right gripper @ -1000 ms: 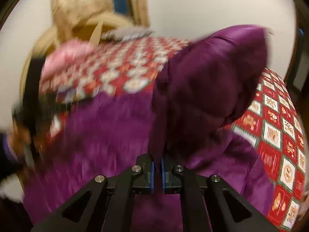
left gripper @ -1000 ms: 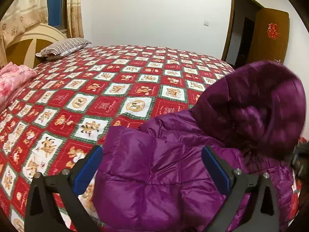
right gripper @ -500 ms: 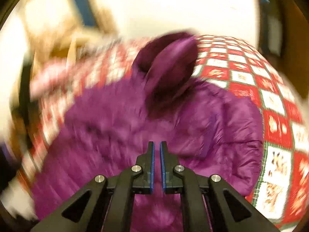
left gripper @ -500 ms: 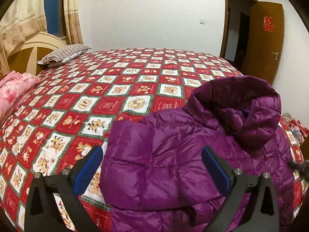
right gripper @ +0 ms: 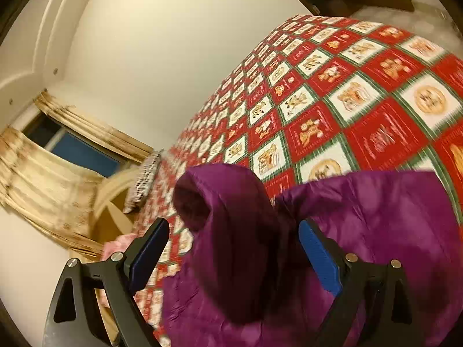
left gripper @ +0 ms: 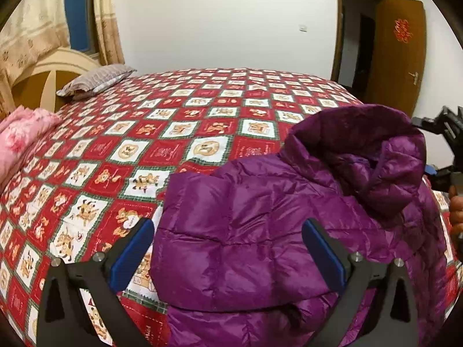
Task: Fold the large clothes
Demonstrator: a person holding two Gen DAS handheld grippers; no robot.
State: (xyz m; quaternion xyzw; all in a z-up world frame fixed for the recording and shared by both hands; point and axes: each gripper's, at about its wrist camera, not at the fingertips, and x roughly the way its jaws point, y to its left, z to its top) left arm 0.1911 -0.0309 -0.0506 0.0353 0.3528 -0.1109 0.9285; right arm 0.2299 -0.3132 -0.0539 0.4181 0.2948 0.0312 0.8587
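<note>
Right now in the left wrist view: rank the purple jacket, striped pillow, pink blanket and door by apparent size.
1. purple jacket, largest, though it lies nearest the camera.
2. door.
3. pink blanket, cut off by the frame edge, so its rank against the door is unsure.
4. striped pillow, smallest; it is far away.

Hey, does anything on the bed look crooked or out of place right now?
The purple jacket is folded, but its hood bulges up loosely instead of lying flat. The pink blanket is bunched at the bed's edge.
</note>
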